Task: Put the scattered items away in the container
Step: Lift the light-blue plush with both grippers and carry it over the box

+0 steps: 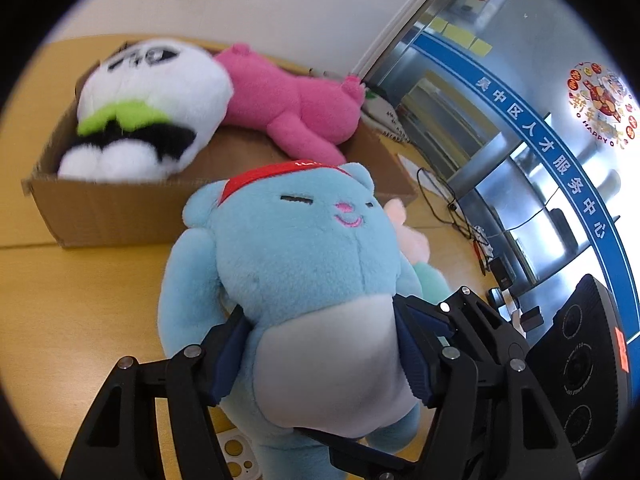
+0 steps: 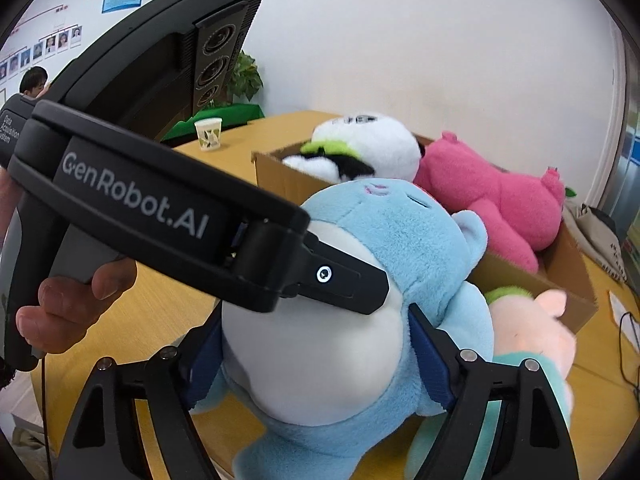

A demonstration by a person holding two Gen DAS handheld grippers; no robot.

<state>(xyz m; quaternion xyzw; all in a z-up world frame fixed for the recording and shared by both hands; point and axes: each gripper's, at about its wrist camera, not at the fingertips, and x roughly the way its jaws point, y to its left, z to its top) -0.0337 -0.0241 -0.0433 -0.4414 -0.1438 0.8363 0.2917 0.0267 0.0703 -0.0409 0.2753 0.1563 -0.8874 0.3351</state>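
Observation:
A light blue plush bear [image 1: 296,248] with a red headband and white belly is held off the wooden table. My left gripper [image 1: 320,344] is shut on its belly from both sides. My right gripper [image 2: 316,364] is shut on the same blue plush bear [image 2: 360,320] lower on its body. The left gripper's body crosses the right wrist view [image 2: 160,216]. Behind stands an open cardboard box [image 1: 120,208], which also shows in the right wrist view [image 2: 280,176]. It holds a white panda plush [image 1: 148,104] and a pink plush [image 1: 296,108]. A pale pink and mint plush [image 2: 532,332] lies beside the bear.
A paper cup [image 2: 209,134] stands on the far part of the table. Black cables [image 1: 448,200] and small devices lie near the glass wall on the right. A cloth bag [image 2: 596,232] lies behind the box. A person [image 2: 34,80] sits far left.

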